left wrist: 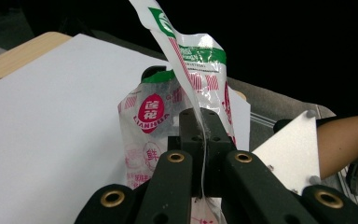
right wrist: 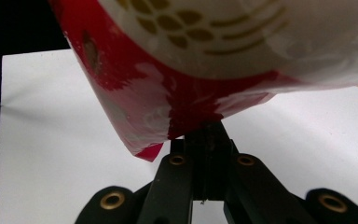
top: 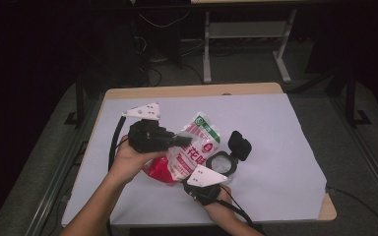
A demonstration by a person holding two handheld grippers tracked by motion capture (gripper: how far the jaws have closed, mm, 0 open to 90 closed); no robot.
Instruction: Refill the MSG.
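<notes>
High view: white sheet [top: 275,147] on table [top: 187,91] | both grippers [top: 174,140] [top: 197,184] clamp bag [top: 197,147]

a: what carried everything?
b: a wooden table [top: 192,90], light in colour, with a white sheet [top: 275,147] spread over nearly all of its top.
a: any wood bare?
b: yes, a strip along the far edge and the near right corner.
a: what lay on the sheet?
b: a clear round container [top: 222,162] with its black lid [top: 239,144] flipped open, near the middle, a little toward the near edge.
</notes>
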